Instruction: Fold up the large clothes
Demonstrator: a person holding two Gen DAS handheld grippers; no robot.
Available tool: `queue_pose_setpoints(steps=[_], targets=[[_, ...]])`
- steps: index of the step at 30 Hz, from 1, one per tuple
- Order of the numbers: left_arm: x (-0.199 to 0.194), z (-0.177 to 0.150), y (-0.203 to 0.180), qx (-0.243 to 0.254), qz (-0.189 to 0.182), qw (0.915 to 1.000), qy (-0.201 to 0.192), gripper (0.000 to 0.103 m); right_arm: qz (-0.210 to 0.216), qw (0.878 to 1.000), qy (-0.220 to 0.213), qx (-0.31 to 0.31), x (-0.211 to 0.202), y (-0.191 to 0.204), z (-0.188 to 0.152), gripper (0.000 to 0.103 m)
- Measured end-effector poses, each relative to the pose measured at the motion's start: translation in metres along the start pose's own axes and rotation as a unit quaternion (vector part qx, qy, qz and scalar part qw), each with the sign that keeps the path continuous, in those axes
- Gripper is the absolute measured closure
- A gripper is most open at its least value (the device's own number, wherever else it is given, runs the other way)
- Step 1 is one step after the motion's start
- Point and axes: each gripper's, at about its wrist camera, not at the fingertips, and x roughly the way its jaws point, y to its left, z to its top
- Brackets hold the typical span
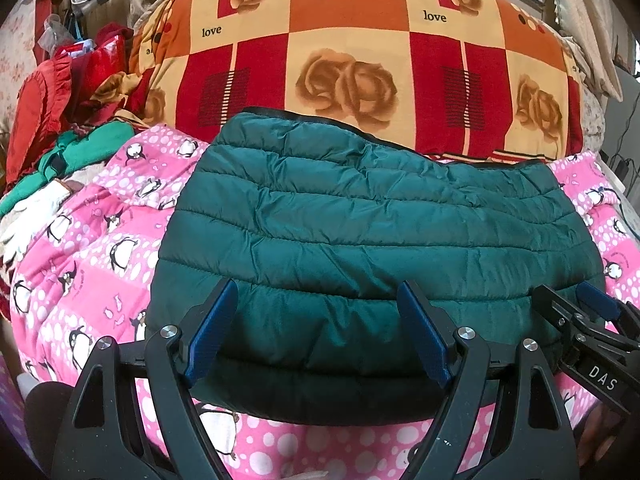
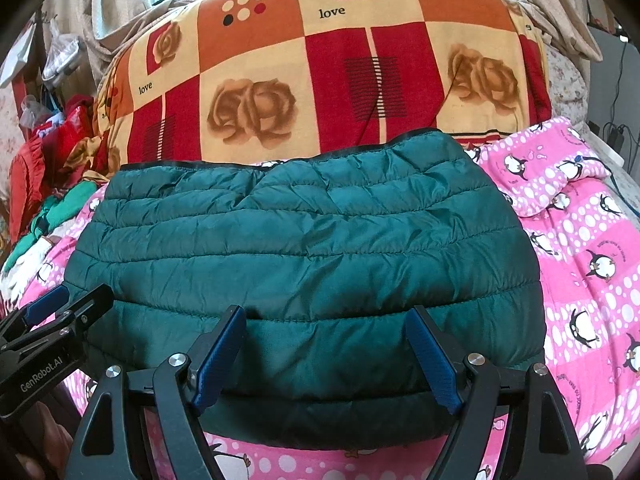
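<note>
A dark green quilted puffer jacket (image 1: 372, 232) lies folded into a wide rectangle on the pink penguin blanket (image 1: 92, 248); it also shows in the right wrist view (image 2: 312, 248). My left gripper (image 1: 316, 332) is open, its blue pads wide apart over the jacket's near edge, holding nothing. My right gripper (image 2: 328, 352) is open in the same way over the near edge, further right. The right gripper shows at the right of the left wrist view (image 1: 588, 312). The left gripper shows at the left of the right wrist view (image 2: 60, 308).
A thick red, orange and cream rose-print quilt (image 1: 360, 64) is piled behind the jacket. A heap of red and green clothes (image 1: 68, 128) lies at the far left. Cables (image 2: 616, 132) hang at the far right. The pink blanket (image 2: 592, 248) spreads on both sides.
</note>
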Motion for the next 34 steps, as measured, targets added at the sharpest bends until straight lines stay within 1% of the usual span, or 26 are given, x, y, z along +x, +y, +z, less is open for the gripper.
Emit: queue_pose_setpoints(steps=[25, 32, 34], targets=[[0.006, 0.003, 0.002, -0.011, -0.002, 0.9999, 0.007, 0.021, 0.001, 1.0, 0.004, -0.006, 0.008, 0.003, 0.004, 0.023], [0.004, 0.005, 0.004, -0.003, 0.001, 0.9999, -0.012, 0.021, 0.002, 1.0, 0.004, -0.005, 0.01, 0.002, 0.006, 0.023], [0.005, 0.009, 0.008, -0.004, -0.003, 0.9999, -0.01, 0.021, 0.003, 1.0, 0.005, -0.005, 0.011, 0.001, 0.006, 0.023]])
